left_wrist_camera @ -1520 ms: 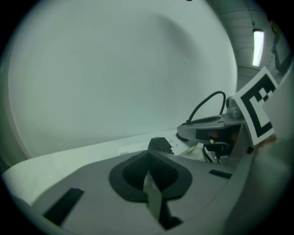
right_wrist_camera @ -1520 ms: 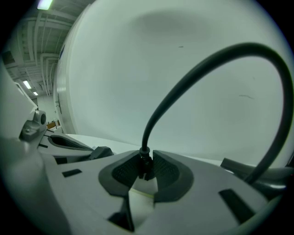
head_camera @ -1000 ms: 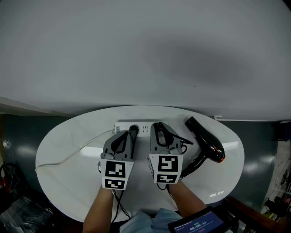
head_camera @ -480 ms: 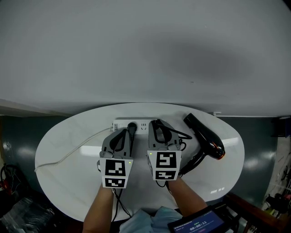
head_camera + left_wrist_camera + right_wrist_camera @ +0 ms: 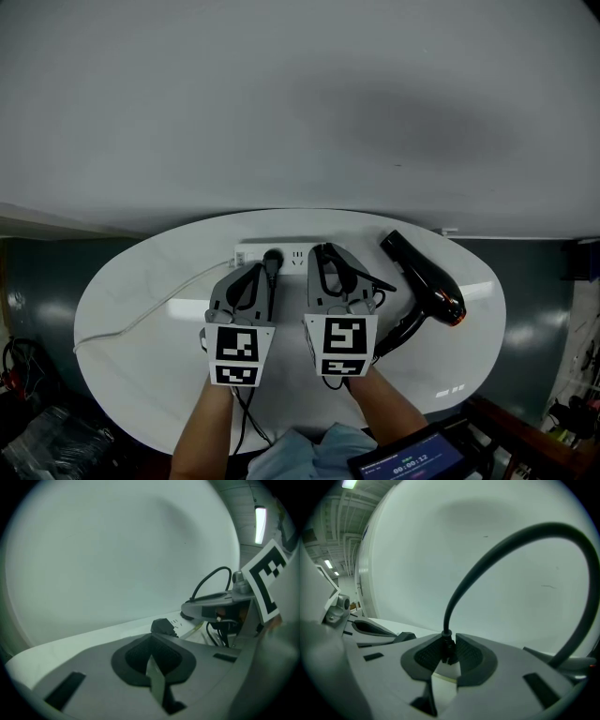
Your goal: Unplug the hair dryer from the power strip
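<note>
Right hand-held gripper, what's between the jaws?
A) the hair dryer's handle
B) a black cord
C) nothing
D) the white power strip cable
B: the right gripper view shows the right hand-held gripper clamped on a black cord, jaws just closed a little further; the hair dryer lies apart.

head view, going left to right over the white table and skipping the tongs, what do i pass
thin white cable → long white power strip → black hair dryer with an orange tip
</note>
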